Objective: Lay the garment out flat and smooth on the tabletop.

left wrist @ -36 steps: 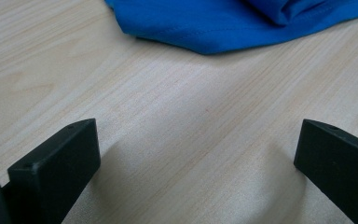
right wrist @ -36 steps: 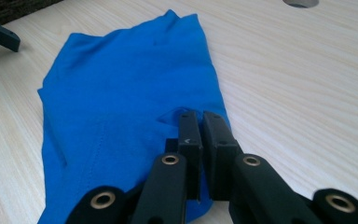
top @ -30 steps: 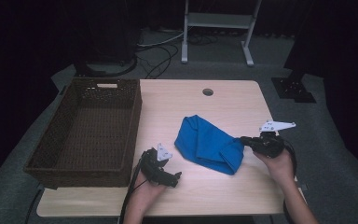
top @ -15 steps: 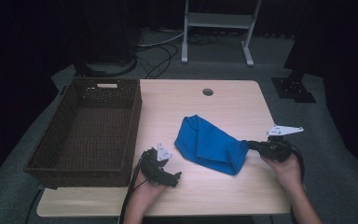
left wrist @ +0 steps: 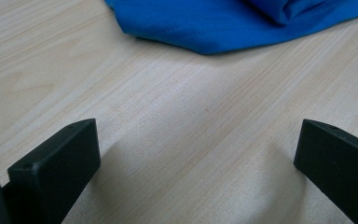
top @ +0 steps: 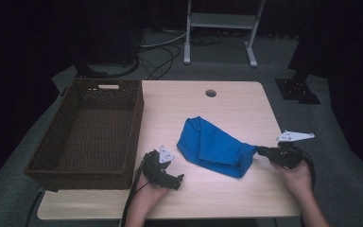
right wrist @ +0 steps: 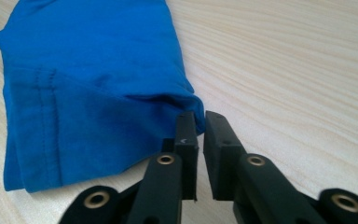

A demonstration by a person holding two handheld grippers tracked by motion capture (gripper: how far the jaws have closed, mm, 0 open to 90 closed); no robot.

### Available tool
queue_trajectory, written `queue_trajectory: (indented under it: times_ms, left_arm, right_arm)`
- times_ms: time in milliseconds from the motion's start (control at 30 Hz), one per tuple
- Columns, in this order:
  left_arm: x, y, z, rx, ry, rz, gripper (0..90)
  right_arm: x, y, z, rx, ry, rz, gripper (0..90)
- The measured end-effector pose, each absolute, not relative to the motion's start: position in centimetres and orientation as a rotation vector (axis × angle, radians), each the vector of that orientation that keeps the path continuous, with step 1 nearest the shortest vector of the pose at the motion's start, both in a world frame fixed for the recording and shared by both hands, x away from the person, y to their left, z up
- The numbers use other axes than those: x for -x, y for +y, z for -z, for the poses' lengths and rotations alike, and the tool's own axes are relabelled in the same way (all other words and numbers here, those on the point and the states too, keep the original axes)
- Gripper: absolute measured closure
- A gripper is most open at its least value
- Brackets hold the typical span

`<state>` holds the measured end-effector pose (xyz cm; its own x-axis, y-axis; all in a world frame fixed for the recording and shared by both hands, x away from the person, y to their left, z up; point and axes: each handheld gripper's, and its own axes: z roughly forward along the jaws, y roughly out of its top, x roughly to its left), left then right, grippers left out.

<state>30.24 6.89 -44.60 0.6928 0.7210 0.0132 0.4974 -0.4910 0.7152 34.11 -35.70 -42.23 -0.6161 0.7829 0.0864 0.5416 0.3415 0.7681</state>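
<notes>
While right tool (right wrist: 200,126) nips cloth (right wrist: 93,93) (corner).

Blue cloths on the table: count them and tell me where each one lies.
1. The blue cloth lies bunched on the wooden table, right of the wicker basket, between the two tools, its right tip at the right tool. Nothing appears hidden in the basket.
</notes>
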Motion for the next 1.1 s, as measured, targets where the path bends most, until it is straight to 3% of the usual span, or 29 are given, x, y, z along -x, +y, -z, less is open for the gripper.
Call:
queue_trajectory:
  times_ms: [367, 600, 667, 967, 1100]
  left_arm:
    - [-30.2, 6.9, 44.6, -2.194, 0.928, -0.407, 0.0]
    - [-30.2, 6.9, 44.6, -2.195, 0.927, -0.408, 0.0]
    - [-30.2, 6.9, 44.6, -2.194, 0.928, -0.407, 0.0]
    - [-30.2, 6.9, 44.6, -2.191, 0.938, -0.411, 0.0]
    - [-30.3, 6.9, 44.6, -2.188, 0.943, -0.414, 0.0]
  right_arm:
    - [-33.9, -36.3, 41.1, -1.188, 2.254, -1.198, 75.2]
    - [-34.0, -35.5, 40.5, -1.170, 2.248, -1.230, 62.9]
    - [-34.0, -35.0, 40.6, -1.150, 2.259, -1.237, 50.9]
    - [-34.0, -35.2, 40.8, -1.175, 2.233, -1.227, 29.1]
    - [-34.0, -35.3, 41.2, -1.200, 2.225, -1.209, 10.8]
